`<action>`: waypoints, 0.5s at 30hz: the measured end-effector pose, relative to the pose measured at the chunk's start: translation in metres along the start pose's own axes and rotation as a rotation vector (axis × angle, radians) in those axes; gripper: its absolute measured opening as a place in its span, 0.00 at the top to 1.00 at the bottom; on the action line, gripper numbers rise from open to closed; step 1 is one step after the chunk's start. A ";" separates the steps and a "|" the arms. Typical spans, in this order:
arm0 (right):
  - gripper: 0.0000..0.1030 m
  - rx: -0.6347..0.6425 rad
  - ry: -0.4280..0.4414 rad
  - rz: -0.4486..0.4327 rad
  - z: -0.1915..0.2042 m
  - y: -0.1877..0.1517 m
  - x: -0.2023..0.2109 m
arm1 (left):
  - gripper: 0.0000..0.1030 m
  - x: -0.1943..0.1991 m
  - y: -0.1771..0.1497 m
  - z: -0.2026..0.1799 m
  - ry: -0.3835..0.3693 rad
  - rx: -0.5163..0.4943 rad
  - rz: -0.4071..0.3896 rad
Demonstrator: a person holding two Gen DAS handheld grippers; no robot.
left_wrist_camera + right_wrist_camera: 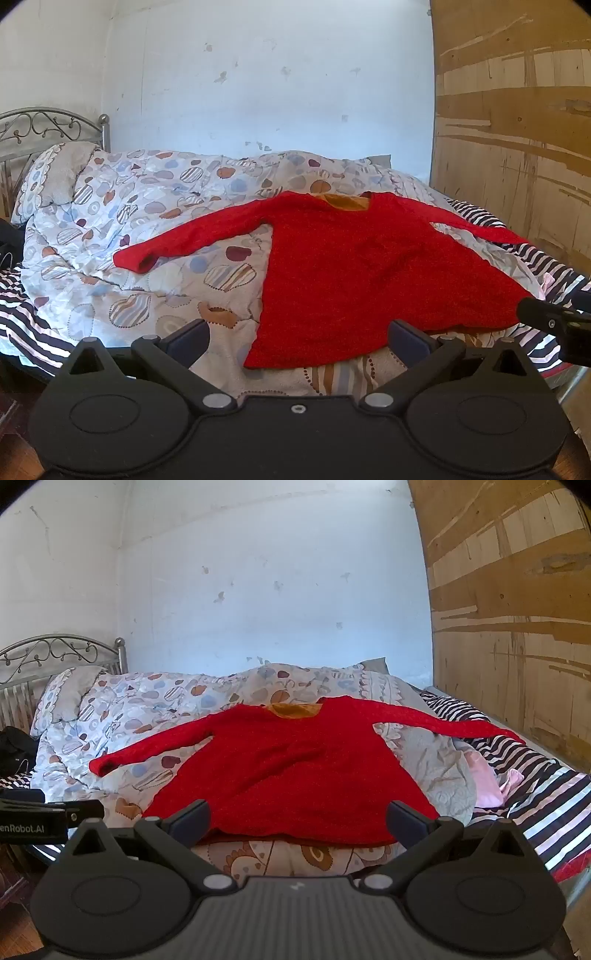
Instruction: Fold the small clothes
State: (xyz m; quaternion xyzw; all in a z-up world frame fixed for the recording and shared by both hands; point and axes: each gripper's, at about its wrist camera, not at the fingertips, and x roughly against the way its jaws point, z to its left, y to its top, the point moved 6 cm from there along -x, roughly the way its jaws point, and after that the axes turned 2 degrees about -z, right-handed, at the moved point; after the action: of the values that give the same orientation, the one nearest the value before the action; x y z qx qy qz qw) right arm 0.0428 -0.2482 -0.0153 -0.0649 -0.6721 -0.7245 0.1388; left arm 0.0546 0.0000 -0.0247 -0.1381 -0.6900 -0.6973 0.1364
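Wide-open left claw point(297, 339) hovers at red sweater point(354, 266) hem.

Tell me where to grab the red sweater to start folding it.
Probably the red sweater by its two sleeve cuffs, coming from each side: it lies flat, sleeves spread wide on the quilt, cuffs free at the ends. Both grippers are open.

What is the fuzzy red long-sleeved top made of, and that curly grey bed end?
The red long-sleeved top looks like soft knit, maybe wool: matte and nubbly. The curly grey headboard looks like metal: thin scrolled bars with a dull shine.
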 end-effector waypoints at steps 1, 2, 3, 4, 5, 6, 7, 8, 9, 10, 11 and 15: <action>0.00 0.001 0.000 -0.001 0.000 0.000 0.000 | 0.01 0.000 0.000 0.000 -0.002 0.007 0.001; 0.00 0.001 0.000 0.001 -0.001 0.000 0.000 | 0.01 0.000 0.000 0.000 -0.002 0.004 0.001; 0.00 0.000 0.000 0.001 -0.001 0.000 0.000 | 0.01 0.000 0.000 0.000 -0.001 0.001 0.002; 0.00 0.000 0.001 0.002 -0.001 0.000 0.000 | 0.01 0.000 0.000 0.000 -0.002 0.002 0.001; 0.00 -0.002 0.001 0.003 -0.001 0.000 0.000 | 0.01 0.000 0.000 0.000 0.001 -0.001 0.001; 0.00 -0.002 0.001 0.003 -0.002 0.000 0.000 | 0.01 0.000 0.000 0.000 0.001 0.000 0.001; 0.00 -0.003 0.000 0.003 -0.002 0.000 -0.001 | 0.01 0.000 0.000 0.000 0.001 -0.001 0.000; 0.00 -0.003 0.000 0.003 -0.002 0.000 -0.001 | 0.01 0.000 0.000 0.000 0.000 -0.001 0.001; 0.00 -0.005 0.001 0.002 -0.002 0.000 -0.001 | 0.01 0.000 0.000 0.000 0.001 -0.002 0.000; 0.00 -0.005 0.002 0.001 -0.002 0.000 -0.001 | 0.01 0.000 0.000 0.000 0.001 -0.002 0.000; 0.00 -0.005 0.003 0.001 -0.001 0.000 -0.001 | 0.01 0.000 0.000 0.000 0.000 -0.003 0.000; 0.00 -0.007 0.004 0.002 0.001 0.001 -0.002 | 0.01 0.000 0.000 0.000 0.000 -0.002 0.001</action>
State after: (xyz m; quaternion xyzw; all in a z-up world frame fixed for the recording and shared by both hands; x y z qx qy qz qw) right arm 0.0447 -0.2473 -0.0144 -0.0647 -0.6691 -0.7268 0.1408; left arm 0.0546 0.0000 -0.0248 -0.1384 -0.6891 -0.6980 0.1367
